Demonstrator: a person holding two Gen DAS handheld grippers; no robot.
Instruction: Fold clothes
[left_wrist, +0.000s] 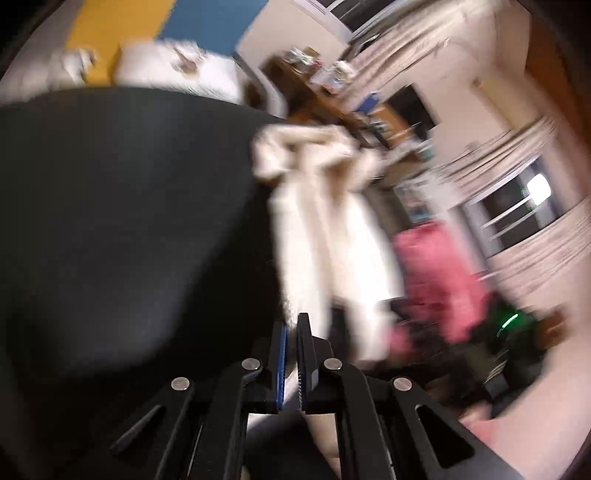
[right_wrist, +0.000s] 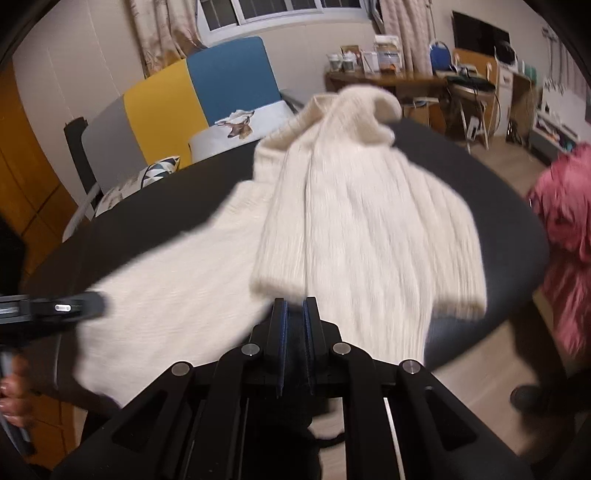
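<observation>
So the cream sweater (right_wrist: 354, 221) lies on the dark round table (right_wrist: 509, 236), one sleeve already folded over the body toward 12 o'clock. My left gripper (left_wrist: 293, 325) is pinched narrow on its hem (blurred, but cloth shows between the pads); my right gripper (right_wrist: 294, 306) is closed, apparently empty. The pink garment (right_wrist: 565, 236) at 3 o'clock waits, so most folding remains.

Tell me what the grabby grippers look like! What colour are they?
Both are black. The left gripper and the right gripper each have two flat black fingers, with a blue toothed pad on the inner face. Behind the fingers, black link arms fan out, joined by round silver pins, with long slots cut through them. No cables or sleeves can be seen.
</observation>
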